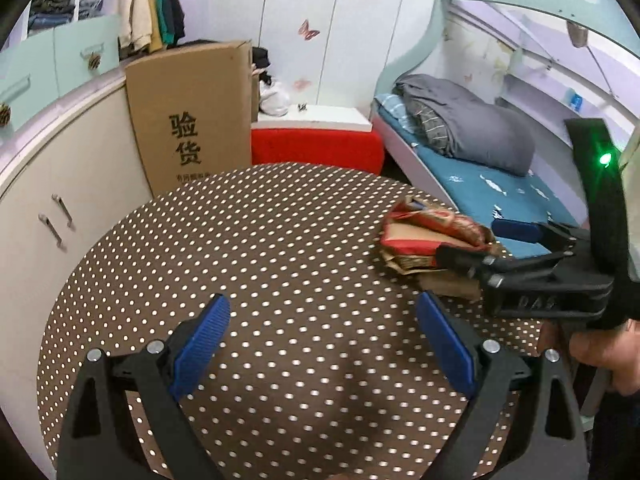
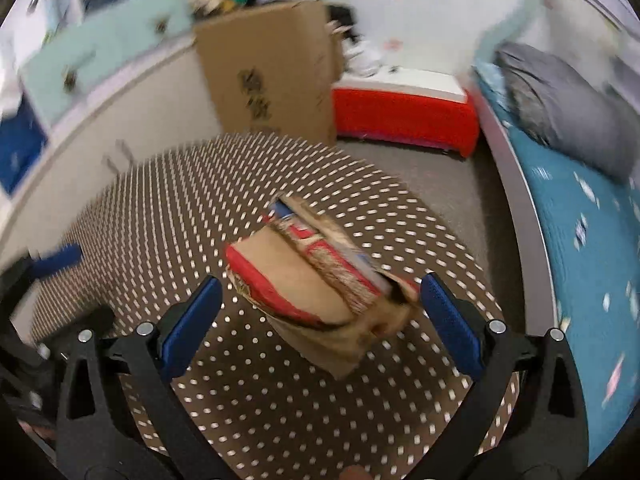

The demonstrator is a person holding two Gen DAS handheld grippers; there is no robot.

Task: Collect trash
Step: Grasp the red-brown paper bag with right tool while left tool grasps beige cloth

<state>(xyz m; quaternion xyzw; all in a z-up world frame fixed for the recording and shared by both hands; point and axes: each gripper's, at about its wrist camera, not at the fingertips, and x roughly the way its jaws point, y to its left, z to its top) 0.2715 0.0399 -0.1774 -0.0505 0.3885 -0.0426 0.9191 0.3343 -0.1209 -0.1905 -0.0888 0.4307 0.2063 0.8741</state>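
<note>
Approach step: right gripper [image 2: 320, 312], fingers spread, straddles the wrapper pile [image 2: 316, 280] at the table's [image 1: 240, 260] 3 o'clock edge, ready to close; left gripper [image 1: 322, 340] hangs spread, empty.

My left wrist camera looks low and level across the dotted table [image 1: 260, 248] toward the cardboard box [image 1: 192, 116] at 11 o'clock. My right one tilts down, close over the same table, blurred. Both share box, red bench [image 1: 316, 148] and bed [image 1: 480, 184].
</note>
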